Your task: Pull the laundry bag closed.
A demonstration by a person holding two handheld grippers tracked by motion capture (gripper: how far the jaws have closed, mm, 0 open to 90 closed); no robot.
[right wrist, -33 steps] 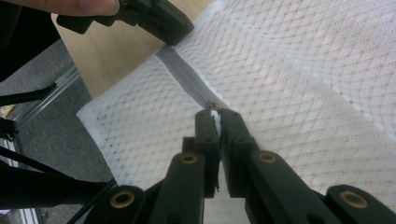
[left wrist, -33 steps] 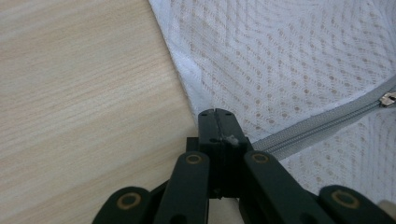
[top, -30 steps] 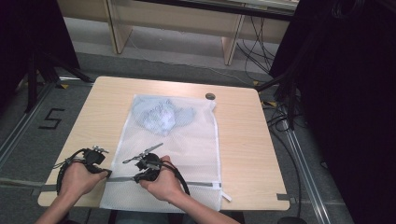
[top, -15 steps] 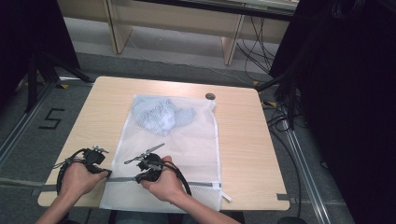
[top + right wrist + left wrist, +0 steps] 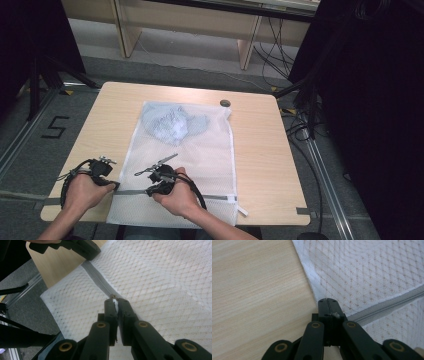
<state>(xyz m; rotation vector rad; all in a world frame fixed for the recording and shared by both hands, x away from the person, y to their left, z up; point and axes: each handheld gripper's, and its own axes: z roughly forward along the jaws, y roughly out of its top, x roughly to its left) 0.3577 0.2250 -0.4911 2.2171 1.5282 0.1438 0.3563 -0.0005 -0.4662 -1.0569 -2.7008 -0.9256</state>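
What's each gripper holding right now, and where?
Left gripper pinches the mesh bag at the zipper's end; right gripper grips the zipper pull.

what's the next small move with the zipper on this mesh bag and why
Probably draw the right tongs along the grey zipper: they are shut on its white pull, while the left tongs pinch the zipper's end at the mesh bag edge, anchoring it.

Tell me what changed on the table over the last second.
Nothing visibly changed. The left gripper stays shut on the zipper end at the mesh bag's edge, the right gripper stays shut on the zipper pull, and the blue cloth lies inside as before.
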